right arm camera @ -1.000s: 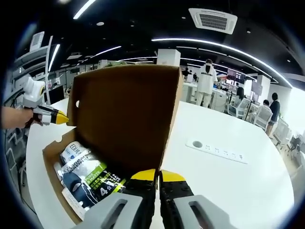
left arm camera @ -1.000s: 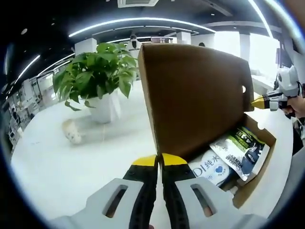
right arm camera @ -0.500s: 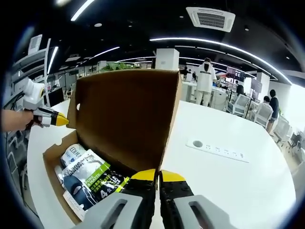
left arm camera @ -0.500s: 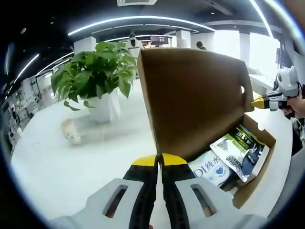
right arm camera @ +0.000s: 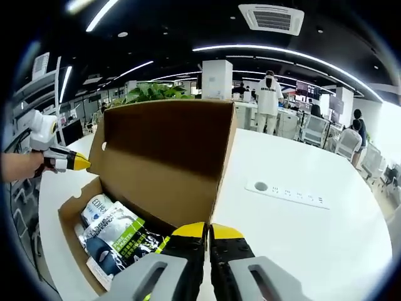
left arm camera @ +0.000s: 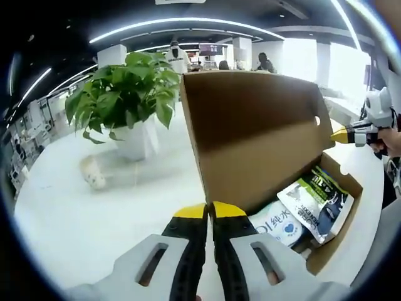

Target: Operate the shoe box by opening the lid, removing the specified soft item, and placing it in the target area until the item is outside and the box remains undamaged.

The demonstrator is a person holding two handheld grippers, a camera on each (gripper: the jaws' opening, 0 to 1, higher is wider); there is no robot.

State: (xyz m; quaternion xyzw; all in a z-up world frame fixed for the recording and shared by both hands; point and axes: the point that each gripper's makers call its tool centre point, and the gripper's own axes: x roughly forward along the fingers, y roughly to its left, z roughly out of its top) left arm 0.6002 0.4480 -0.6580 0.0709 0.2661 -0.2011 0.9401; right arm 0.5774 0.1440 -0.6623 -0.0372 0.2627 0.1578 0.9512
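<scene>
A brown cardboard shoe box [left arm camera: 326,207] sits open on a white table [left arm camera: 94,213], its lid [left arm camera: 257,135] standing up nearly vertical, hinged along the box's long side and showing its plain brown inner face. In the right gripper view the same box [right arm camera: 75,219] lies at the lower left with the lid [right arm camera: 166,157] rising behind it. Inside the box lie soft plastic packs: a white pack with blue print [left arm camera: 279,221] and, partly overlapping it, a dark pack with green and white labelling [left arm camera: 316,200]; in the right gripper view the dark pack [right arm camera: 119,241] lies nearest the camera and the white pack [right arm camera: 94,207] beyond it. The left gripper [left arm camera: 210,210] has its yellow-tipped jaws pressed together at one lower corner of the lid, seemingly pinching its edge, though the contact itself is hard to make out. The right gripper [right arm camera: 207,229] is likewise closed, its tips at the opposite lower corner of the lid. Each gripper also appears small at the far end of the box in the other's view. Beyond the box stands a leafy green plant [left arm camera: 125,94] in a white pot [left arm camera: 135,141], with a small pale object [left arm camera: 94,174] on the table nearby. A white power strip [right arm camera: 288,194] lies on the table to the right of the box.
</scene>
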